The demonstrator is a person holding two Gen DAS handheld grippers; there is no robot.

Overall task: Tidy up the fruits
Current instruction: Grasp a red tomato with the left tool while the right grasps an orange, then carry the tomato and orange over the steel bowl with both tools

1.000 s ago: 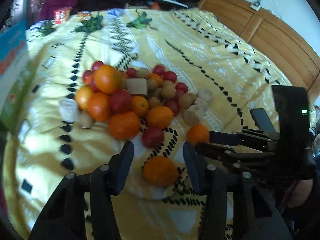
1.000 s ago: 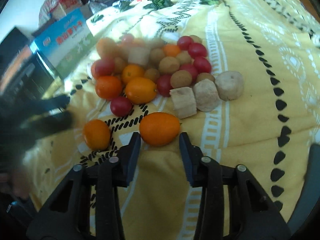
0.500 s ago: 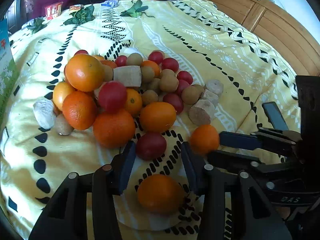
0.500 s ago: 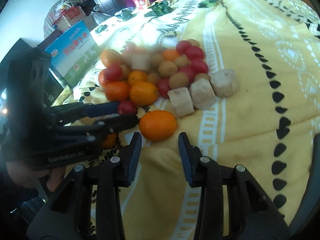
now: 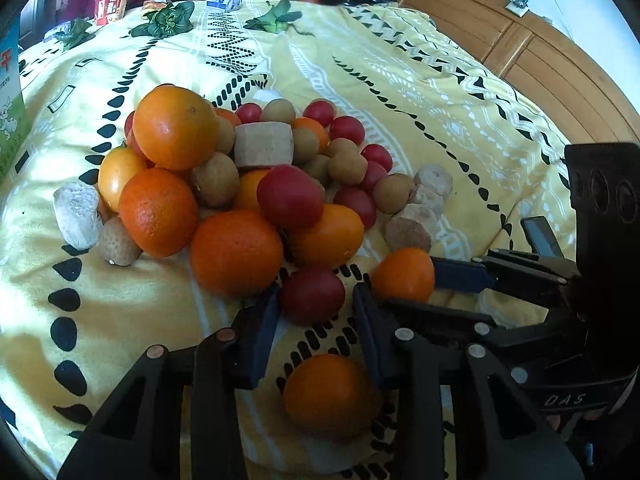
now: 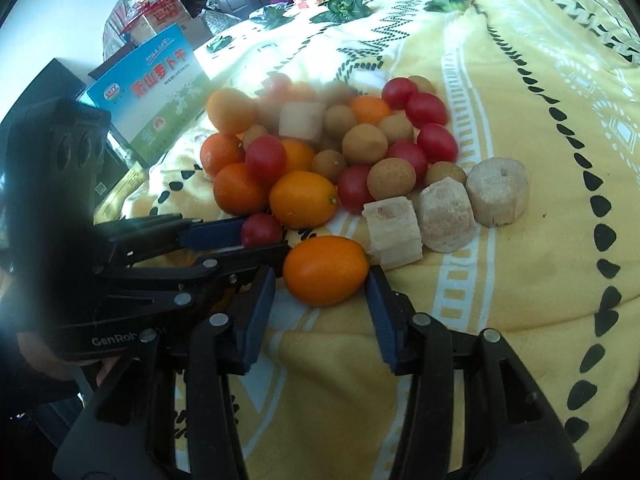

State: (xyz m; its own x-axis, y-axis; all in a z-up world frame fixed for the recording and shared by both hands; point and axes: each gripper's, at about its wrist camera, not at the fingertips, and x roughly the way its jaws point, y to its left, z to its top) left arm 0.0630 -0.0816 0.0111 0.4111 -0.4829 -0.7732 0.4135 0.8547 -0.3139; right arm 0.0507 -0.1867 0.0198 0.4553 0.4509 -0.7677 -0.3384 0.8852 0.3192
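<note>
A heap of oranges, red cherry tomatoes, brown longans and pale cut chunks lies on a yellow patterned bedspread (image 5: 400, 72). My left gripper (image 5: 316, 300) is open, its fingertips on either side of a red tomato (image 5: 312, 294) at the heap's near edge; a loose orange (image 5: 330, 394) lies under it. My right gripper (image 6: 322, 280) is open around an oval orange (image 6: 326, 270), which also shows in the left wrist view (image 5: 402, 274). The left gripper shows in the right wrist view (image 6: 256, 236) beside the same tomato (image 6: 261, 230).
Pale chunks (image 6: 444, 216) lie right of the oval orange. A blue and green box (image 6: 156, 92) stands at the bed's left edge. Leafy greens (image 5: 168, 20) and snack packets lie at the far end. A wooden headboard (image 5: 552, 64) runs along the right.
My left gripper has moved forward past the loose orange to straddle the red tomato. My right gripper has closed in around the oval orange. Both stay open.
</note>
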